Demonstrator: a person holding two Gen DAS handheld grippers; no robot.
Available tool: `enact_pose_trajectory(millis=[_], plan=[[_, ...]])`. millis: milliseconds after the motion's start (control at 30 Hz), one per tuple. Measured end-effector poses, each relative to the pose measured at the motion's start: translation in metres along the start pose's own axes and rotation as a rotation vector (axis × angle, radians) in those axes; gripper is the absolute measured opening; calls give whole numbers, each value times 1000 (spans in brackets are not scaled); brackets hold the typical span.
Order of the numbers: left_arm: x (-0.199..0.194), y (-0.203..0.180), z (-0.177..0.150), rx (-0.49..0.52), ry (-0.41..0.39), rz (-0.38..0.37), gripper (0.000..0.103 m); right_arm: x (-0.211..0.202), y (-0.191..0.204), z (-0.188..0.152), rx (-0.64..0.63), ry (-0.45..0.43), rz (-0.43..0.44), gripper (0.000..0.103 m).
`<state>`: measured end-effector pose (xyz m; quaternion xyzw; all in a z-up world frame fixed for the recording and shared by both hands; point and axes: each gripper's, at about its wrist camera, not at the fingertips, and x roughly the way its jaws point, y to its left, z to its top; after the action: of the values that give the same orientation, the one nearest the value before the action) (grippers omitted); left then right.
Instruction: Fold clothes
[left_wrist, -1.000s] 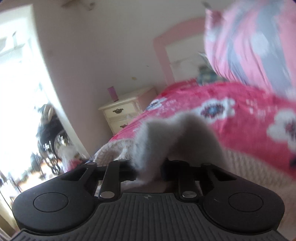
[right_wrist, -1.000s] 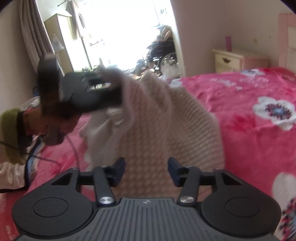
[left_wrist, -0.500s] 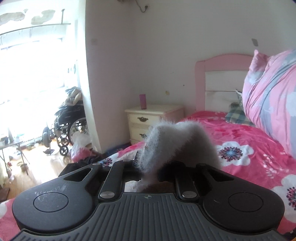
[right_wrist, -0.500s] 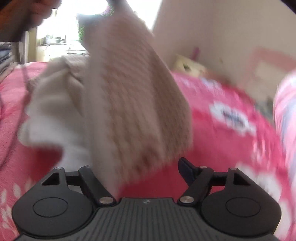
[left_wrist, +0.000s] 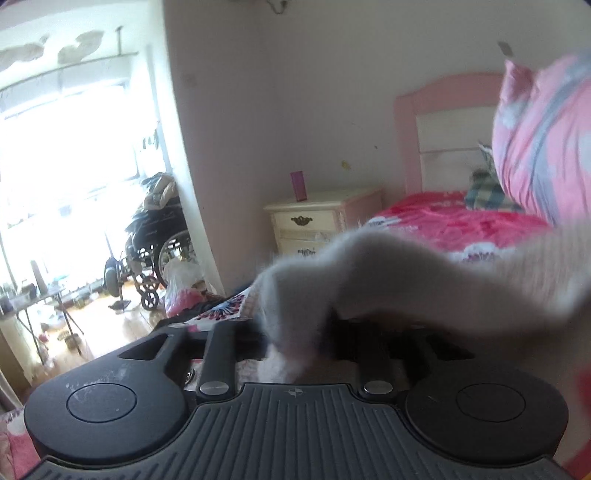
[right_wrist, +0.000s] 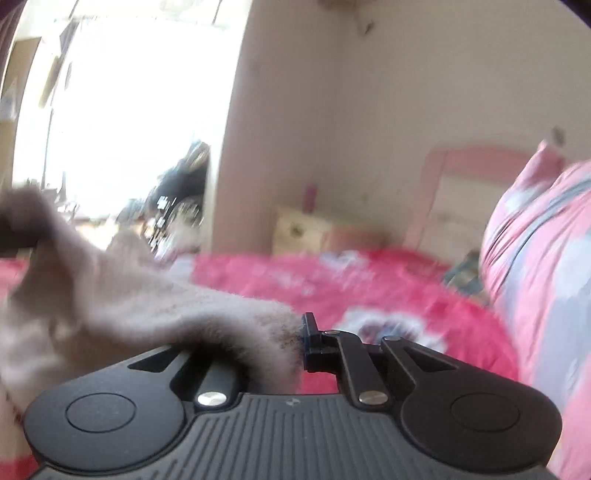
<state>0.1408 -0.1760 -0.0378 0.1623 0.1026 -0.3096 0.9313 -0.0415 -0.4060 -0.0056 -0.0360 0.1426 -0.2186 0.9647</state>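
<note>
A fuzzy cream knit sweater (left_wrist: 424, 273) is stretched between my two grippers, above a bed with a red floral cover (left_wrist: 461, 225). My left gripper (left_wrist: 295, 332) is shut on one edge of the sweater, and the cloth runs off to the right, blurred. My right gripper (right_wrist: 291, 339) is shut on another edge of the sweater (right_wrist: 129, 295), which drapes over its left finger and runs off to the left. The right finger (right_wrist: 312, 343) shows against the cloth. The left gripper shows as a dark shape at the far left of the right wrist view (right_wrist: 14, 236).
A pink and grey floral pillow (left_wrist: 546, 140) stands at the pink headboard (left_wrist: 443, 122) on the right. A cream nightstand (left_wrist: 317, 221) with a magenta cup (left_wrist: 298, 185) stands beside the bed. A wheelchair (left_wrist: 159, 251) is by the bright window.
My right gripper has shut on the sweater's edge; it was open before. Both grippers now hold the sweater spread between them. Both views swung toward the headboard.
</note>
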Motion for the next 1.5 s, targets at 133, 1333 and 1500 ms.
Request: enact_pose_trajectory(millis=[133,1333,1500], plan=[[7,-18,-13,85,3,-3,46,-5,-11,17,30,-26,13,9],[-226,81,243,-137,-546,387,12,-98,16,234,-370,-733,-93,9],[-294,81,276,-136,-619,391,12,-143,5,259,-390,-840,-137,9]])
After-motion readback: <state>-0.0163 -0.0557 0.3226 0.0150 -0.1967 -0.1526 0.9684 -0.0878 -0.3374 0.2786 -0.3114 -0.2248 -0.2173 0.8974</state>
